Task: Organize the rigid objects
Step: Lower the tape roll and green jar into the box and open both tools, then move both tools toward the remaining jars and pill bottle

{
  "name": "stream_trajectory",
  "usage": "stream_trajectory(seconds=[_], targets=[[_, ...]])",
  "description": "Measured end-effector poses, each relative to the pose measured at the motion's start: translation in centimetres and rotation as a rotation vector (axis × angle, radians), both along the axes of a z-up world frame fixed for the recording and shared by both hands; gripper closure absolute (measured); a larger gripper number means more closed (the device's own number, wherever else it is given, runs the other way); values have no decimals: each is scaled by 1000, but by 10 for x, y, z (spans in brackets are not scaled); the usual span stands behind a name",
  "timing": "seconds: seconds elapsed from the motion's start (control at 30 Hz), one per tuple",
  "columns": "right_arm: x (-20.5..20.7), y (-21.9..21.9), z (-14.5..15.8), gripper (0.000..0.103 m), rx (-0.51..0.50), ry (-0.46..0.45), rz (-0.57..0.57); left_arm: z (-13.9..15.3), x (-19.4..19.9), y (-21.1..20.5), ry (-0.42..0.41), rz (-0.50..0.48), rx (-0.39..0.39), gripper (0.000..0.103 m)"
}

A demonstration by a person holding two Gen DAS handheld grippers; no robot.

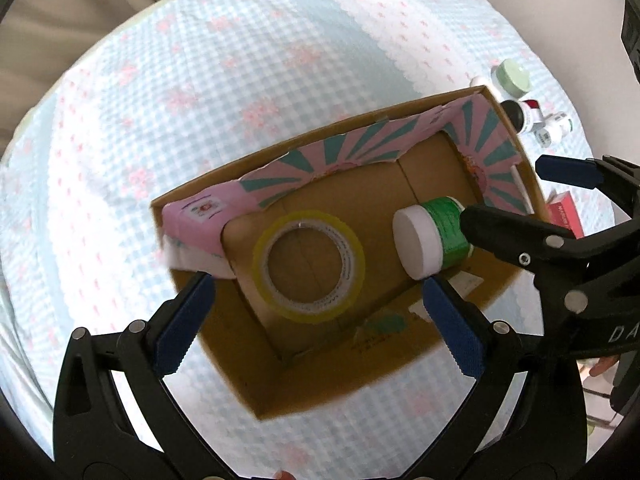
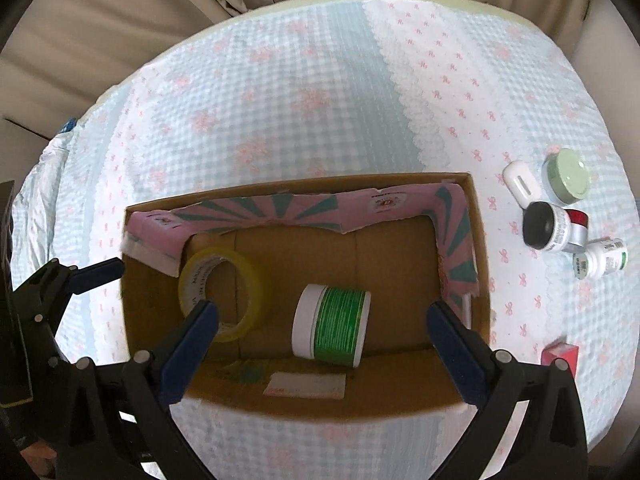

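Blue-and-white gingham tablecloth (image 2: 320,92) (pink bows and flowers), beige curtain (image 2: 100,20) behind the table

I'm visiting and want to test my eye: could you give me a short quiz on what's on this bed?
1. True or false: the green jar with a white lid lies on its side inside the cardboard box.
2. Which item shares the box with it? A) tape roll B) red box C) pale green tin
3. Fill in: the right hand-held gripper is ____, holding nothing.

Key: 1 true; 2 A; 3 open. The left hand-held gripper is open too, and the small bottles remain outside the box.
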State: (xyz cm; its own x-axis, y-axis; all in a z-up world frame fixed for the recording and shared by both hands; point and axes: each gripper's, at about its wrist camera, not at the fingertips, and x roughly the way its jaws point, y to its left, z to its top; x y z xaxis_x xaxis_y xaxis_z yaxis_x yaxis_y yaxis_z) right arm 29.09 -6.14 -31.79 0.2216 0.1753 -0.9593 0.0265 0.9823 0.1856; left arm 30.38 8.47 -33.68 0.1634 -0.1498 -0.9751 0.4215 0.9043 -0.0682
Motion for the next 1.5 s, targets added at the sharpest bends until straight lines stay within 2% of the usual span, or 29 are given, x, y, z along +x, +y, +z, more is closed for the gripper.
stream_trajectory(seconds=[0.17,0.43,0.7,0.87,1.1,1.23,1.33,1.5], targets=[[-23,1,29,0,2,-39,-5,36,-29,19,-44,19,-9,1],[-85,5,96,0,-27,-136,5,102,-88,47,-124,105,-49,0],[-157,-14,149,0,-102,-199,-56,158,-137,44,-215,126,-113,0],[-195,-41,171,0,-183,-238,-105,181,-155,22,-253,81,-137,0],[-219,-105,184,0,-150,-259,-218,192,-168,-16,-246,85,-187,0],[-218,-142,183,0,-147,-261,-218,193,-168,-49,-260,101,-174,0],[-208,-173,175,0,-100,-256,-208,193,-166,-82,-267,128,-173,0],[-186,-219,163,0,-69,-255,-118,182,-153,-146,-238,183,-158,0]])
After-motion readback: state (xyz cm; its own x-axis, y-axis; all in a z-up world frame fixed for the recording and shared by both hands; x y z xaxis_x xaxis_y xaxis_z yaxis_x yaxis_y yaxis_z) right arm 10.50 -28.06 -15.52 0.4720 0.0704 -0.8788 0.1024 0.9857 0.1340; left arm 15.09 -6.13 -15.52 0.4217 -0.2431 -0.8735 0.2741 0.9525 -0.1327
